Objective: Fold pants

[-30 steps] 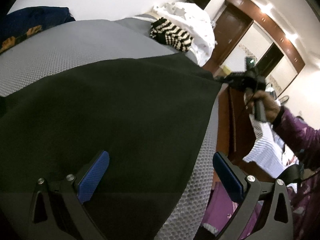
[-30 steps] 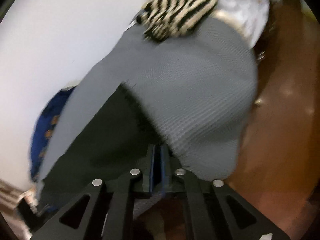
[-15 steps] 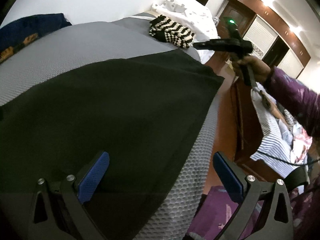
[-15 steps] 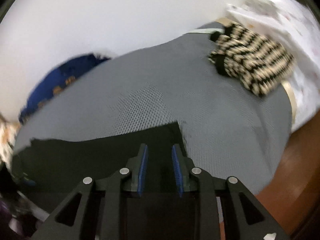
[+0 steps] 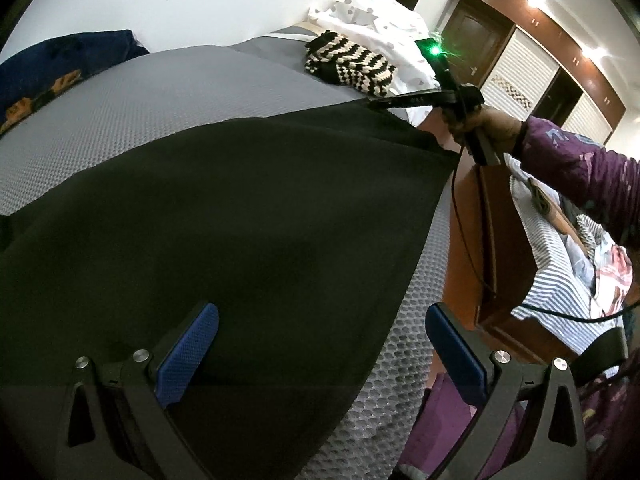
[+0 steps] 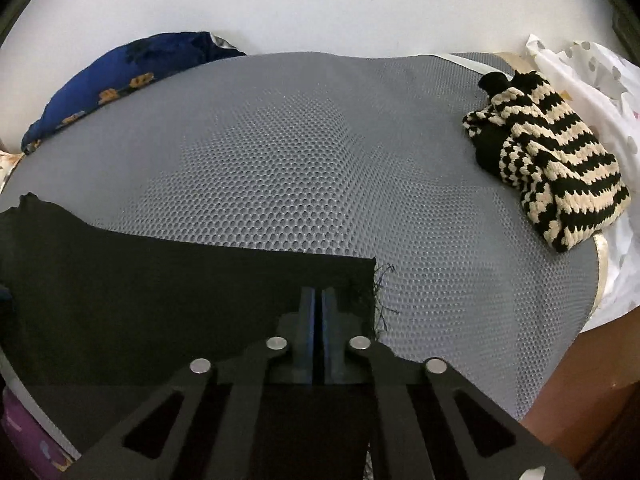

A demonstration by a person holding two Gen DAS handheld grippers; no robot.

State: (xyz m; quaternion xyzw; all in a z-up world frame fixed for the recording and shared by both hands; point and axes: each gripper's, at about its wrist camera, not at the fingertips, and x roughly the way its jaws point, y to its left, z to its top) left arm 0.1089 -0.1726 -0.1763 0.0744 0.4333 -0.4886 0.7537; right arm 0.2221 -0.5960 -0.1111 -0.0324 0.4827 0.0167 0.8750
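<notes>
The right gripper [image 6: 318,300], a black two-finger tool with blue ribbed pads, is seen with its jaws brought together; they have just been closing, and the pads meet over the corner of the black pants [image 6: 180,292], though whether cloth is actually pinched between them cannot be told. In the left wrist view the same tool [image 5: 376,104] is seen from the side at the far corner of the dark cloth, held by a hand [image 5: 486,126] in a purple patterned sleeve [image 5: 584,168], with a green light glowing on its body. The left gripper [image 5: 320,344] is held with its blue-padded jaws wide apart above the near edge of the garment, nothing being gripped between them. The black pants [image 5: 224,216] are spread flat on the grey honeycomb-textured mattress [image 6: 304,152], covering its near part, and a frayed edge with loose threads is seen just right of the closed pads. A black-and-cream striped knitted item [image 6: 548,168] lies well apart at the far right of the mattress, beside a white dotted cloth [image 6: 592,68]. A dark blue cloth with orange flowers [image 6: 120,76] is bunched at the far left against the white wall [image 6: 320,4]. Brown wooden furniture [image 5: 480,240] is seen beside the bed.
</notes>
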